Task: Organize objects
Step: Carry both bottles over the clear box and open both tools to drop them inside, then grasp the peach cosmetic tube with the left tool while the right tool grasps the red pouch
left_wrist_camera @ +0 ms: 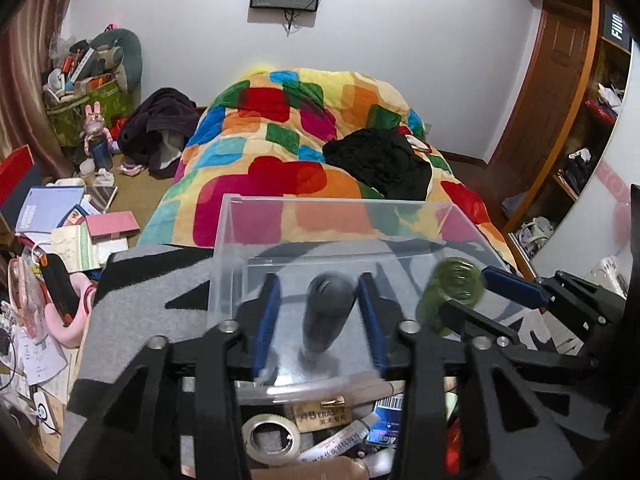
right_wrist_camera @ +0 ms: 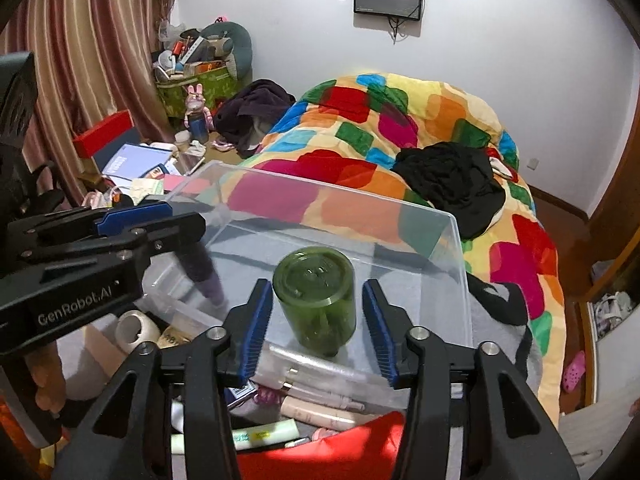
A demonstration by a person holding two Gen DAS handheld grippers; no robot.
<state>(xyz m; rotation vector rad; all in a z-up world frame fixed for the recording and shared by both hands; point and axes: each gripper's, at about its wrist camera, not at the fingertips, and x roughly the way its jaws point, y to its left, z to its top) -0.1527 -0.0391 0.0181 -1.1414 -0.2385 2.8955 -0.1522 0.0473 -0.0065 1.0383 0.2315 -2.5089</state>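
On the left, the left tool (left_wrist_camera: pixel 320 312) stands part-open, pads clear of the dark grey blurred cylindrical bottle (left_wrist_camera: pixel 326 312) standing inside the clear plastic rectangular box (left_wrist_camera: pixel 240 216) near its left wall. Over to the right, the right tool (right_wrist_camera: pixel 318 320) is likewise spread around the translucent green cylindrical bottle (right_wrist_camera: pixel 316 300) (no contact visible). Risk: either withdrawing pad clips its bottle and topples it against the other.
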